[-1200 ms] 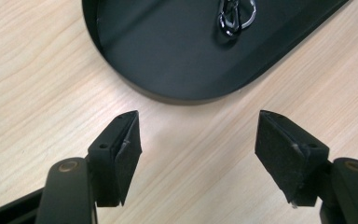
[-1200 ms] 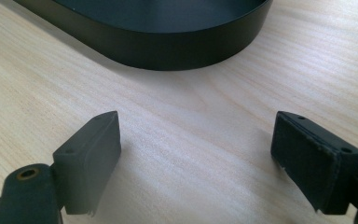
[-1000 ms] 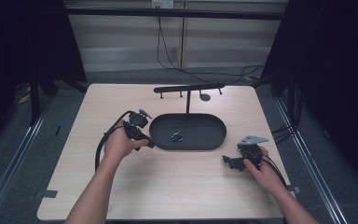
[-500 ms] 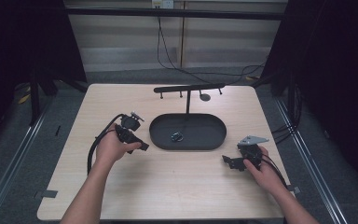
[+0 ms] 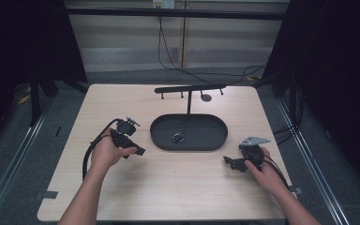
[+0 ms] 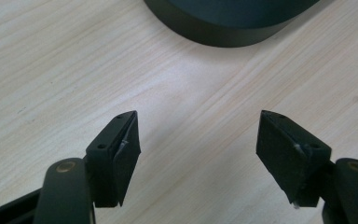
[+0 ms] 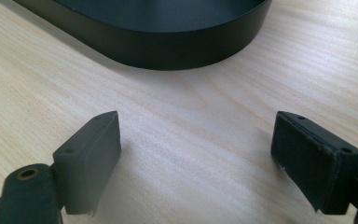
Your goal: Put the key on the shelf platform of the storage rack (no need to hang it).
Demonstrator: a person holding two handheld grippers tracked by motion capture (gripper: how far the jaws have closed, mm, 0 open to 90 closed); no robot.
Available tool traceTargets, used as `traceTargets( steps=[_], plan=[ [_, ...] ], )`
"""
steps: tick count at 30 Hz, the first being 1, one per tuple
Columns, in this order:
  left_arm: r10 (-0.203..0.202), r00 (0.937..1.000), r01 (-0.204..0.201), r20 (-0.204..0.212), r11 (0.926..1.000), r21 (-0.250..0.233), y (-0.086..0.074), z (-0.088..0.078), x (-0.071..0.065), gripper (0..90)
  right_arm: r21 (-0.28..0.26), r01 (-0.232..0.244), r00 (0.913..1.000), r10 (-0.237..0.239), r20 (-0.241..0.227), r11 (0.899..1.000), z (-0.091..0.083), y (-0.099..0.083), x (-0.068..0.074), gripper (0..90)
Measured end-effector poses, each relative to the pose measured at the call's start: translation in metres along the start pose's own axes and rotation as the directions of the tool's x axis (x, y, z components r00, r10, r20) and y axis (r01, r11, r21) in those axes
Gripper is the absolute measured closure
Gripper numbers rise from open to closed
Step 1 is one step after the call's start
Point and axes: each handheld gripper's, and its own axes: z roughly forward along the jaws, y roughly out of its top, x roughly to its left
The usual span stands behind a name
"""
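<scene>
A black oval tray (image 5: 218,136) sits mid-table with a small metal ring-like object (image 5: 177,137) lying inside it. From the tray's back rises a thin post carrying a horizontal black bar (image 5: 190,88). My left gripper (image 5: 139,151) is held left of the tray, just off its left end, jaws apart and empty; its own view has both pads over bare wood with the tray's wall (image 6: 223,35) beyond. My right gripper (image 5: 228,161) rests on the table in front of the tray's right end, also open and empty, facing the tray's wall (image 7: 158,51).
The light wooden table (image 5: 178,187) has bare room in front of the tray and at both sides. A small dark disc (image 5: 206,97) lies near the bar at the back. Cables trail over the floor behind the table. Dark curtains flank both sides.
My left gripper has drawn away from the tray's left end, moving left and toward the front of the table. The right gripper has stayed put.
</scene>
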Motion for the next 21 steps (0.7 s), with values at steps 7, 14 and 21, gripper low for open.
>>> traceTargets(
  steps=[7,14,21],
  plan=[
    [-0.016,0.9998,0.016,0.007,0.9998,-0.008,-0.009,0.000,0.006,29.7,-0.001,0.002,1.0000,-0.002,0.000,1.000,0.000,0.000,0.000,15.7],
    [-0.015,0.9999,0.015,0.009,0.9999,-0.006,-0.018,0.003,0.006,29.6,-0.002,0.002,1.0000,-0.002,0.000,1.000,0.000,0.000,0.000,15.7],
    [-0.010,0.9998,0.010,0.015,0.9998,-0.017,-0.030,0.006,0.008,29.0,-0.002,0.002,1.0000,-0.002,0.001,1.000,0.000,0.000,0.000,15.6]
  ],
)
